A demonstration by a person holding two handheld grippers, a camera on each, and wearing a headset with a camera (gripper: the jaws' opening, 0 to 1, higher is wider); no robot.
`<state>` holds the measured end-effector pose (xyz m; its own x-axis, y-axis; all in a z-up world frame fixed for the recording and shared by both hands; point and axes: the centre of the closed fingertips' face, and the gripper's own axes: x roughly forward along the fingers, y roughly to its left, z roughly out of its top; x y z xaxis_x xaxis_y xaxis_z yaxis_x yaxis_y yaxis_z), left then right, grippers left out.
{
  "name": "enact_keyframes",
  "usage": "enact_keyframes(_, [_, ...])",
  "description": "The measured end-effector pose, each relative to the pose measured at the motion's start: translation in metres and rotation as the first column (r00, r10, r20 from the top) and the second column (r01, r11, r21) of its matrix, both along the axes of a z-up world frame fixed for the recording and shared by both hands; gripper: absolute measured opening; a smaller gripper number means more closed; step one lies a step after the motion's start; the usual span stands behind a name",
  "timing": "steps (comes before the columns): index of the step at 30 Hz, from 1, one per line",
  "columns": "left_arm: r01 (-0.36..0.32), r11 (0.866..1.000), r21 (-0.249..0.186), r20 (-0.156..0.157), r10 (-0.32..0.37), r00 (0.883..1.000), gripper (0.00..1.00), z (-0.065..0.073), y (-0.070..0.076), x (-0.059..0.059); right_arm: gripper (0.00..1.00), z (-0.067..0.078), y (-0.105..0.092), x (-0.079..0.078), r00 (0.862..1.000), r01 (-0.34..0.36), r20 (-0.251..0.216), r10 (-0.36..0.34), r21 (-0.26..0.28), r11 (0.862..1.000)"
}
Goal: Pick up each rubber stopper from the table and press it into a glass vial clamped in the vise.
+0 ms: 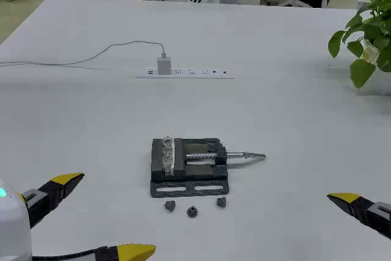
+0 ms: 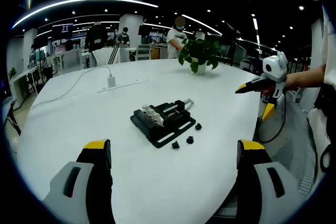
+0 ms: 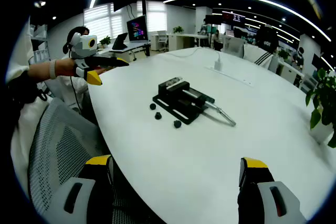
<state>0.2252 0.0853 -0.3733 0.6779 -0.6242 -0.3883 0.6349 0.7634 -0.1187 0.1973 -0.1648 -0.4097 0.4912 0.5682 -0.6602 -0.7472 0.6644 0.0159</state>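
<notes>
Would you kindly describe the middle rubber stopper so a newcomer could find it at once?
On the white table sits a black vise. By its near edge, the middle stopper of three grey ones lies farthest from the vise.

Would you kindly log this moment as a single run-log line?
left gripper open, empty | right gripper open, empty | three rubber stoppers loose on table beside vise | glass vials clamped in vise

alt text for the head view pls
A small black vise holding glass vials sits on a white table, with three dark rubber stoppers lying just in front of it. The yellow-tipped left gripper and right gripper sit at the bottom corners, holding nothing; a power strip and plant lie beyond.
</notes>
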Motion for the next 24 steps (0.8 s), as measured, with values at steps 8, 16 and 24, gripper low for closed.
enact_keyframes(8, [0.015,1.000,0.006,-0.012,-0.015,1.000,0.99,-0.0031,0.0003,-0.0007,0.99,-0.0025,0.0011,0.0033,1.000,-0.003,-0.001,0.003,-0.004,1.000])
enact_keyframes(16, [0.031,0.999,0.012,-0.004,-0.031,1.000,0.99,-0.0048,-0.0014,0.0020,0.99,-0.0018,0.0047,0.0044,1.000,-0.018,0.001,0.018,-0.007,1.000])
enact_keyframes(24, [0.044,0.999,0.021,-0.004,-0.044,0.999,0.99,-0.0070,0.0012,0.0002,0.97,-0.0015,0.0090,0.0081,0.999,-0.035,0.007,0.035,-0.015,0.999])
